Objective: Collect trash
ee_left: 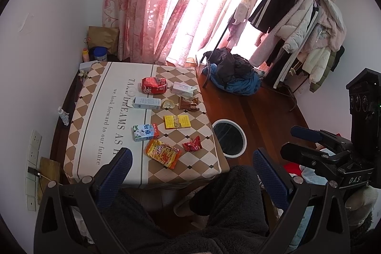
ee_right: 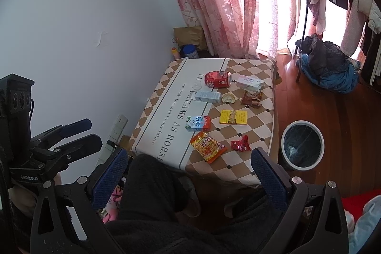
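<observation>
Several pieces of trash lie on a low table with a checkered cloth (ee_left: pixel 102 111): a dented red can (ee_left: pixel 153 85), a white carton (ee_left: pixel 146 103), a milk carton (ee_left: pixel 145 132), a yellow box (ee_left: pixel 177 122), an orange snack bag (ee_left: pixel 163 152) and a red wrapper (ee_left: pixel 192 144). A white bin with a black liner (ee_right: pixel 302 145) stands on the floor at the table's right side. My left gripper (ee_left: pixel 193 163) hangs open above the table's near edge, holding nothing. My right gripper (ee_right: pixel 188 166) is also open and empty, a little to the right.
A person's dark fleece-clad legs (ee_left: pixel 226 194) fill the space below both grippers. A pile of dark and blue clothes (ee_left: pixel 233 74) lies on the wooden floor beyond the bin. A loaded coat rack (ee_left: pixel 304 23) stands at the right, with pink curtains behind. Wall sockets (ee_left: pixel 33 154) sit at the left.
</observation>
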A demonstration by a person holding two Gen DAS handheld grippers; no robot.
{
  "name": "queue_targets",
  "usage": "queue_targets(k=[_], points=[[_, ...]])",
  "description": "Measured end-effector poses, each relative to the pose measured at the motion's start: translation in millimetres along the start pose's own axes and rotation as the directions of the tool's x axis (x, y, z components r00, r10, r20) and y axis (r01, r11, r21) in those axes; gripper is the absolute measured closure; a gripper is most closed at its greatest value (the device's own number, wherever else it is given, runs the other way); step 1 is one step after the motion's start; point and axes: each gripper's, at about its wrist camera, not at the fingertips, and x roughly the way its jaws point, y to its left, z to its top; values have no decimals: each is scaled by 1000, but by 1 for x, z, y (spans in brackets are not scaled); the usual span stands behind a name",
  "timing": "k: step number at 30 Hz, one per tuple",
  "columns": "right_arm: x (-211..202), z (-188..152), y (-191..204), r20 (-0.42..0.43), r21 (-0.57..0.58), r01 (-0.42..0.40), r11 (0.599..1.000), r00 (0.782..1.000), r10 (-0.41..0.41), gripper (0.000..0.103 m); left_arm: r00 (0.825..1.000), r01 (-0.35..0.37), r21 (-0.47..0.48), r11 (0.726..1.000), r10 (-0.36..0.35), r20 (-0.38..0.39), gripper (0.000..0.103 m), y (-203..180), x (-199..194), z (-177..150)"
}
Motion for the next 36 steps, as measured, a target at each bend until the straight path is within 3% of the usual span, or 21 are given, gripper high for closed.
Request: queue_targets(k=[36], points=[[2,0,0,1,-5,-11,1000,1000,11,0,1000,-17,-14,1000,17,-9,0,9,1,-12]])
